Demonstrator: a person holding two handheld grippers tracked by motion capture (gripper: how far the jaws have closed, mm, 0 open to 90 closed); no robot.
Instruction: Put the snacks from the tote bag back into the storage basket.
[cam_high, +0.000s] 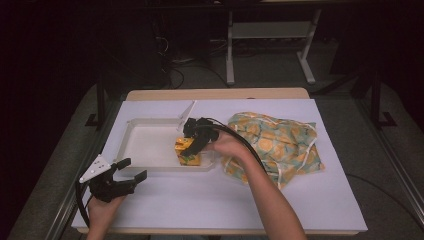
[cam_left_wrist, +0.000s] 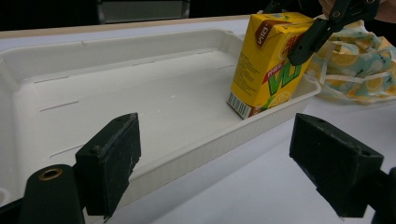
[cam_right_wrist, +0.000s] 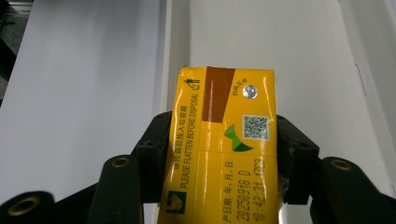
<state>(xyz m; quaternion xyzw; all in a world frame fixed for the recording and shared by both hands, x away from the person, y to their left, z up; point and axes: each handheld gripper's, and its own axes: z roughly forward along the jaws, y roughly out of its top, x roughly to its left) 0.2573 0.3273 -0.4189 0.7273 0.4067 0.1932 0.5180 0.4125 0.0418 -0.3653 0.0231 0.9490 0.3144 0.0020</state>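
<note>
A yellow juice carton (cam_high: 187, 152) stands in the near right corner of a white plastic tray (cam_high: 145, 125). My right gripper (cam_high: 191, 144) comes down on it from above, its black jaws shut against the carton's two sides. In the right gripper view the carton's top (cam_right_wrist: 224, 154) sits between the two pads (cam_right_wrist: 156, 154), which touch it. My left gripper (cam_high: 134, 169) rests on the table in front of the tray's near left corner, open with nothing between its jaws. In the left gripper view (cam_left_wrist: 215, 163) it faces the tray (cam_left_wrist: 116, 42) and the carton (cam_left_wrist: 268, 70).
A crumpled cloth bag with an orange and teal print (cam_high: 275, 145) lies right of the tray, close behind my right hand, and is also seen in the left gripper view (cam_left_wrist: 359, 65). A white sheet (cam_high: 210, 200) covers the table. The tray's floor is bare apart from the carton.
</note>
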